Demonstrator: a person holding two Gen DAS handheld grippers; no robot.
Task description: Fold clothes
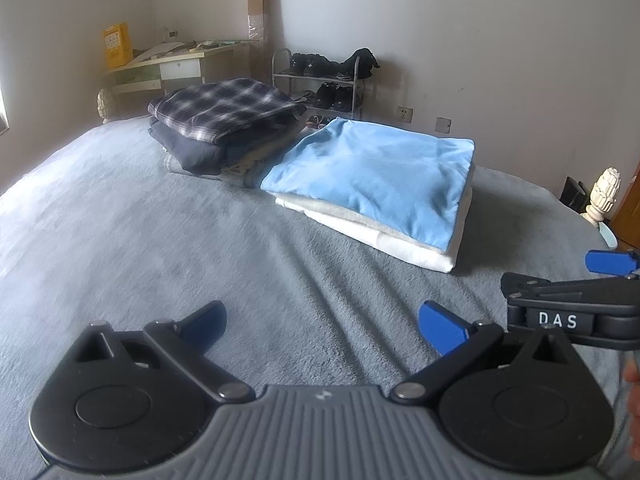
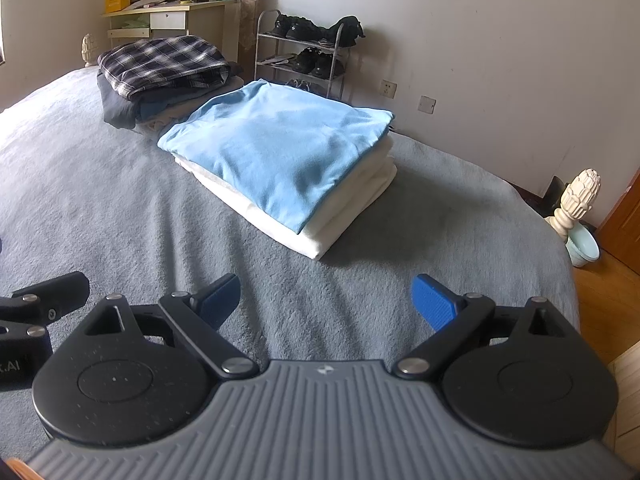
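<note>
Fuzzy grey fleece blanket (image 2: pixel 120 208), smooth matt blue cloth shirt (image 2: pixel 280 148), plaid woven shirt (image 2: pixel 160 60), metal shoe rack (image 2: pixel 300 52)

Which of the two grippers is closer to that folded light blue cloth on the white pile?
Right, probably. The right gripper hangs open before the folded light blue cloth, which looms larger in its view. The left gripper, also open, sits beside it, farther left of the cloth.

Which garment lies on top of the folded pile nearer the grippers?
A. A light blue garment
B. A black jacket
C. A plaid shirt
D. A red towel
A: the light blue garment lies folded on top of white fabric; the plaid shirt tops the farther pile.
</note>
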